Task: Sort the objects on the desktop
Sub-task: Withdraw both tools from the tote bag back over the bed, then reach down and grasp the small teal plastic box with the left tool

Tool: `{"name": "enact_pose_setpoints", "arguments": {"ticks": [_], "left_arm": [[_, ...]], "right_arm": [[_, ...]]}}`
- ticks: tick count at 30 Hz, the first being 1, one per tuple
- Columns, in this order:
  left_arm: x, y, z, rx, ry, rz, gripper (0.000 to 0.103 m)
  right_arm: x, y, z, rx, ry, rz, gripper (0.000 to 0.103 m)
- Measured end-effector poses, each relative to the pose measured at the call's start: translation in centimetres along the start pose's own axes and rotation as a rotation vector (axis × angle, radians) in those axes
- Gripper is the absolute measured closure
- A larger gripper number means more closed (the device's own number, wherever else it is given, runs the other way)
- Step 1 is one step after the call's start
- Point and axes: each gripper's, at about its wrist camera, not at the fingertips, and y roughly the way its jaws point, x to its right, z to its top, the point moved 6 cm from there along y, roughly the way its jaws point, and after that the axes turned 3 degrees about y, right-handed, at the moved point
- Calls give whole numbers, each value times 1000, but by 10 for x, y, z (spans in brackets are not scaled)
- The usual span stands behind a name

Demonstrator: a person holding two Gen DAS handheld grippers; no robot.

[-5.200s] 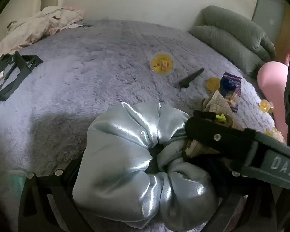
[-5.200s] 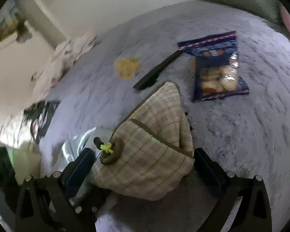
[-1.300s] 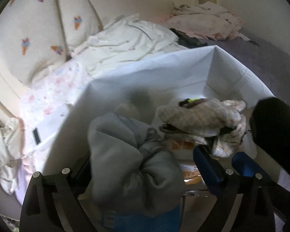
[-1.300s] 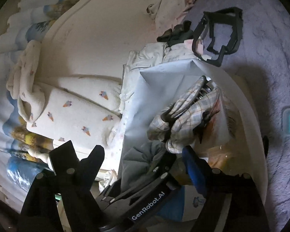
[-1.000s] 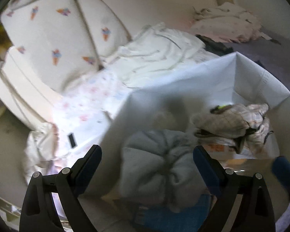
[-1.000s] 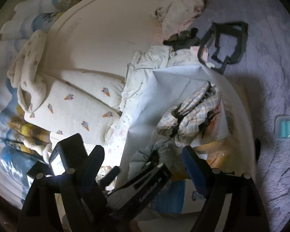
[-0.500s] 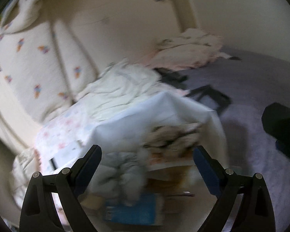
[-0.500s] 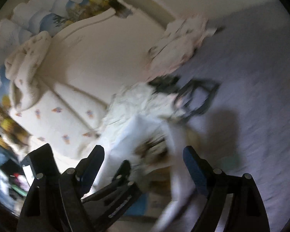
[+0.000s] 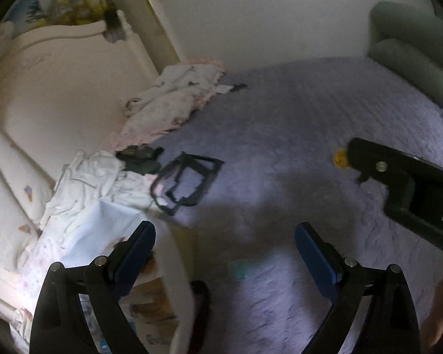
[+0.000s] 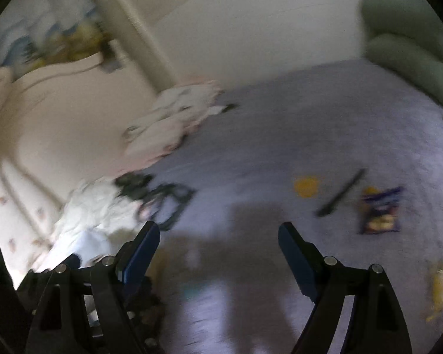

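While both sets of tongs are hanging spread wide and carrying nothing, the things left to sort are lying out ahead on the purple bed cover. The right tongs are looking at a blurred scatter ahead and to their right: a yellow lid, a thin dark stick and a blue snack bag. The stick is lying on a diagonal, its near end pointing back toward the tongs and its far end angling away to the right, between lid and bag. The left tongs are facing more toward the white container at the bed's left edge, with a black strap frame just beyond it; only a small yellow piece is showing on their right, partly behind the other tool. My read: the right side is sitting nearer the pile, so it looks better placed for the next pick, closing across the stick's long axis.
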Motion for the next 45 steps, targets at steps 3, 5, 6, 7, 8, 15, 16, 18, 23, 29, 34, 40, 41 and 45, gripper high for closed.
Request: {"name": "enact_pose_setpoints", "arguments": {"ticks": [3,5,6,7,8,15,16,18,23,29,34,40,41,45], "left_arm": [[15,23,2,-54,-36,-27,8],[24,45,-3,-99,-69,-70,8],[29,55,-8,-122,-79,-87,8],[33,63,-15,-142,-86,-94,8],[35,73,-22,-160,-92,-93,8],[34,127,-57,-211,-60,-11,8],[34,132,-60,-217,-61,-8,8],[32,142,-66,-232,-63,-2,8],[32,155,-75,-236,-69,-36,8],[22,166,-83,-259,-199,-137,4],[25,167,-88,-182,-198,-133,0],[24,171,-90,-153,-242,-170,0],[25,170,-90,-148,-240,-165,0],[24,171,-89,-145,-238,-163,0]], "right_arm": [[21,9,4,-3,34,-35,19],[30,22,2,-46,49,-35,19],[34,32,1,-83,60,-40,19],[39,38,-2,-113,73,-47,19],[44,46,-3,-136,89,-61,19],[56,98,-20,-230,164,-18,14],[59,110,-25,-255,161,-29,13],[65,133,-37,-321,101,-119,13],[72,161,-54,-362,-83,-283,13],[73,170,-60,-299,-162,-305,0],[71,161,-71,-139,-191,-312,0],[65,166,-74,-141,-243,-376,0],[65,165,-74,-139,-245,-381,0],[58,173,-73,-131,-281,-423,0]]}}
